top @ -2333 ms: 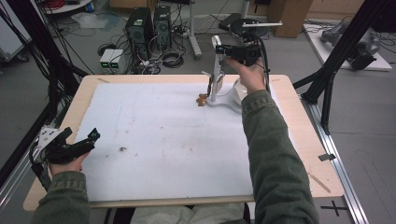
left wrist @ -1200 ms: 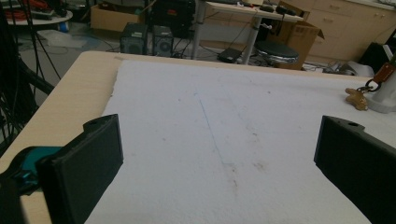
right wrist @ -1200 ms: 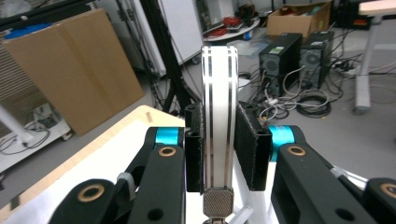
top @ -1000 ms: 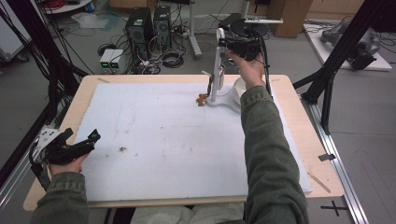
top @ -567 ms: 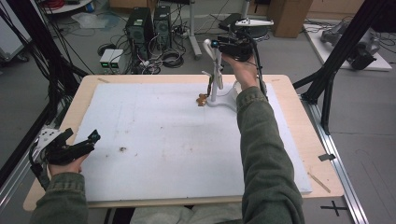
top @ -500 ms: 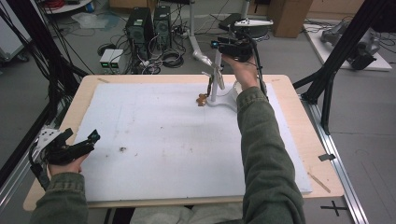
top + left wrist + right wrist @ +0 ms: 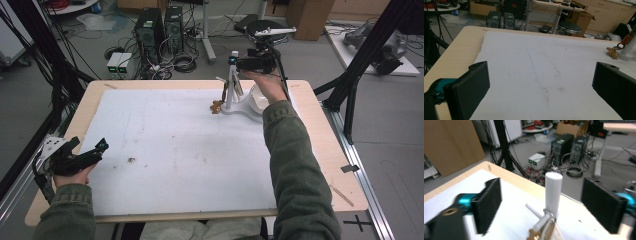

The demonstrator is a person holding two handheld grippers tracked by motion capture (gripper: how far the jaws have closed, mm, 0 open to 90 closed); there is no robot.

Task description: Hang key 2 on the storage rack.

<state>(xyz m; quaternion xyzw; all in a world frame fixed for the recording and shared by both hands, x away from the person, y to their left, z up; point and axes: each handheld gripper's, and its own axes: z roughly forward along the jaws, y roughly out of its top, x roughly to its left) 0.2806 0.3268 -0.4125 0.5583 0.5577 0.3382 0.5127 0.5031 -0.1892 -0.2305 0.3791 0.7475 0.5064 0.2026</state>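
At the worktop's far edge, a brass-coloured keyring (image 7: 218, 106) hangs from a peg on the white plastic post stand (image 7: 231, 85). The right gripper (image 7: 235, 63), its jaws just opened wide around the post, should back off straight without snagging; the left gripper (image 7: 97, 148) rests spread at the near left corner

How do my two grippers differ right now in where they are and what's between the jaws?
The right gripper is raised at the table's far edge, level with the top of the white post; the left gripper rests low at the near left corner. The right gripper's jaws, which have just been opening, stand either side of the post without touching it; the left gripper's jaws frame only bare white mat. Both are open.
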